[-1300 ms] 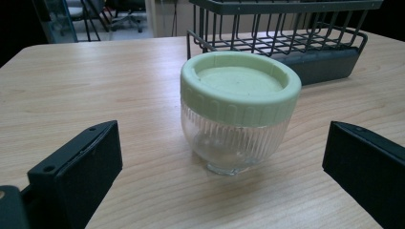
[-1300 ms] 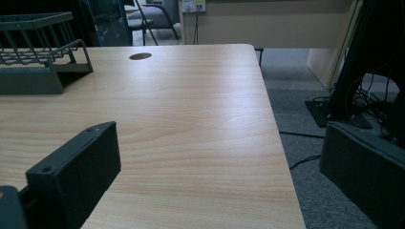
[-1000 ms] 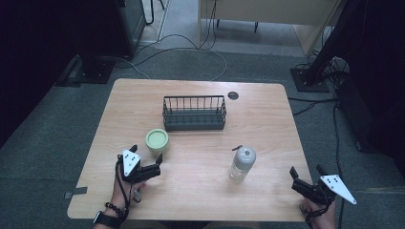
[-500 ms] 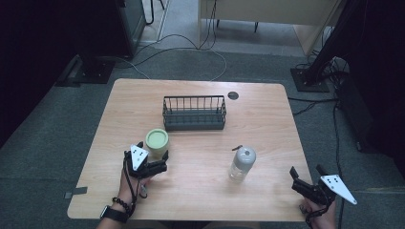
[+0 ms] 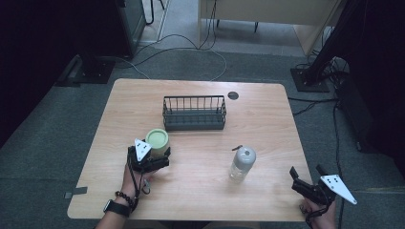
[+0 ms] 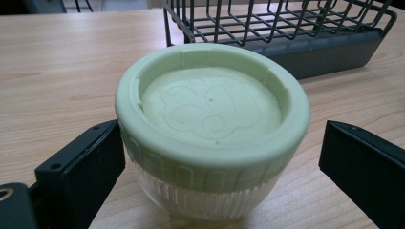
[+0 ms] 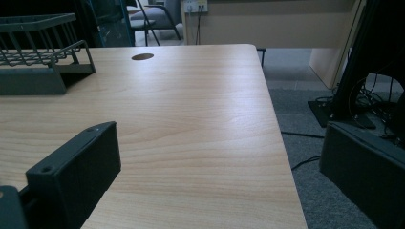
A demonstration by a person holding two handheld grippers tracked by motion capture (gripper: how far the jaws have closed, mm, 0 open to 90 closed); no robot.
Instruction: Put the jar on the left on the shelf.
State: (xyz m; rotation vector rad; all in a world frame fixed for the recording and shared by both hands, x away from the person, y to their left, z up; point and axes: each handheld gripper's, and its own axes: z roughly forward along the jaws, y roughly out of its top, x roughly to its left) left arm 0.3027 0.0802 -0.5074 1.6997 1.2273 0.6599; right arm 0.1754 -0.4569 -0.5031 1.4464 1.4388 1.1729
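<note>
Item: green-lidded jar (image 6: 210,133), a short clear container with a pale green screw lid bearing an embossed pattern on its sunken top. It stood upright on the wooden table (image 5: 267,119), on the person's left half, just in front of the wire basket (image 5: 194,113) and near that basket's left end (seen from above at (image 5: 157,140)).

Left gripper (image 5: 155,155): its two black jaws stood apart, one on either side of the jar at lid height. In the left gripper view the left jaw lay right against the lid's rim, while a clear gap remained between the right jaw and the lid; the jar was bracketed, not clamped. A grey three-cornered plate sat on top of the gripper, and the person's left hand (image 5: 133,174) held it from behind.

Wire basket: dark, rectangular, with a solid lower band and open wire sides; it stood near the table's middle, apart from the jar.

Bottle (image 5: 241,163): clear, with a grey cap, upright on the right half of the table, well apart from the jar.

Right gripper (image 5: 305,180): at the table's near right corner, jaws spread wide with nothing between them (bare tabletop and floor beyond in the right gripper view).

Round dark grommet (image 5: 233,95): set in the tabletop behind the basket.
</note>
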